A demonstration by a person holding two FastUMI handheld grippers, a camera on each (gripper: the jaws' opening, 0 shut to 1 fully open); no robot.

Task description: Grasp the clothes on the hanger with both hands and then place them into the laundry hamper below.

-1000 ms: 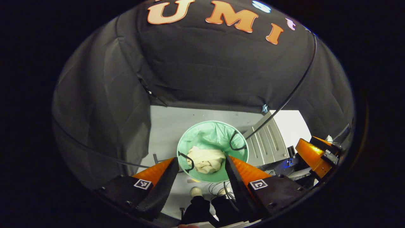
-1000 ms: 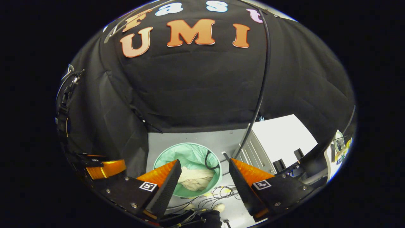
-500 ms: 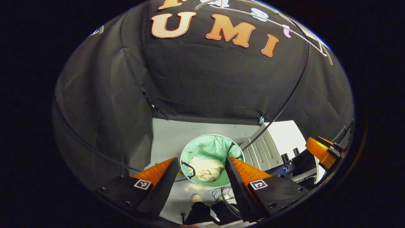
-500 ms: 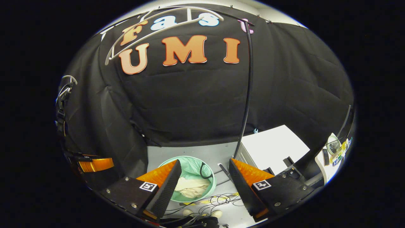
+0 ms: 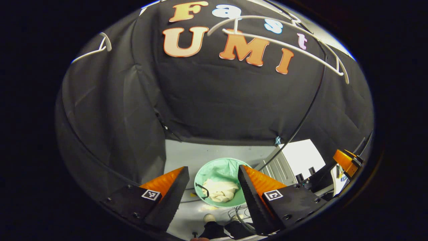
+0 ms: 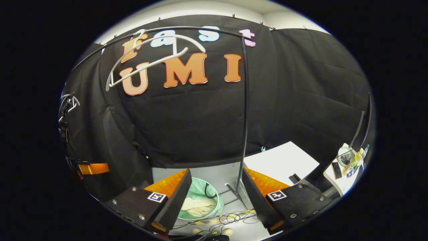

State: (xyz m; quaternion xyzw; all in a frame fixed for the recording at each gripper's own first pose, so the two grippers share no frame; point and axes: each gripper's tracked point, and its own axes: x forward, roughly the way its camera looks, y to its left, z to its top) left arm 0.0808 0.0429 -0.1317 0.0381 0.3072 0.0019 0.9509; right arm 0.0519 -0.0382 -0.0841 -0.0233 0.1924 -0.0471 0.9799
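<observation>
The left gripper point(image 5: 211, 182) hangs released, its fingers spread wide with nothing between them, high above the hamper point(image 5: 223, 167). The right gripper point(image 6: 216, 185) is likewise released and empty, also above the hamper and off to its side. In the left gripper view the right gripper appears as a small shape far off, beyond the hamper's side nearest the cabinet point(image 5: 302, 157).

The clothes point(image 5: 220, 190), a pale crumpled bundle, lie inside the hamper, against its green lining. The hanger point(image 6: 150, 60) is bare and hangs from the rail point(image 6: 245, 100) well above the hamper. Judged from this, the placing looks done, and the step in hand is pulling clear.

To do that well, both grippers should rise straight, away from the hamper, fingers left spread so no fabric snags and lifts out. They should pass beside the hanger rather than under its bar, since a knock would set it swinging. The rail's upright stands just beside the hamper, so the right gripper needs room from it.

The hamper sits on a pale grey floor point(image 5: 187, 154). Loose cables point(image 6: 230, 217) lie on the floor near the hamper, on the person's side, by their shoes point(image 5: 209, 217). The white cabinet stands just beside the hamper. Black cloth walls point(image 6: 301, 83) rise behind the hamper. Farther past the cabinet, a small table point(image 6: 347, 167) holds some bottles too small to make out.
</observation>
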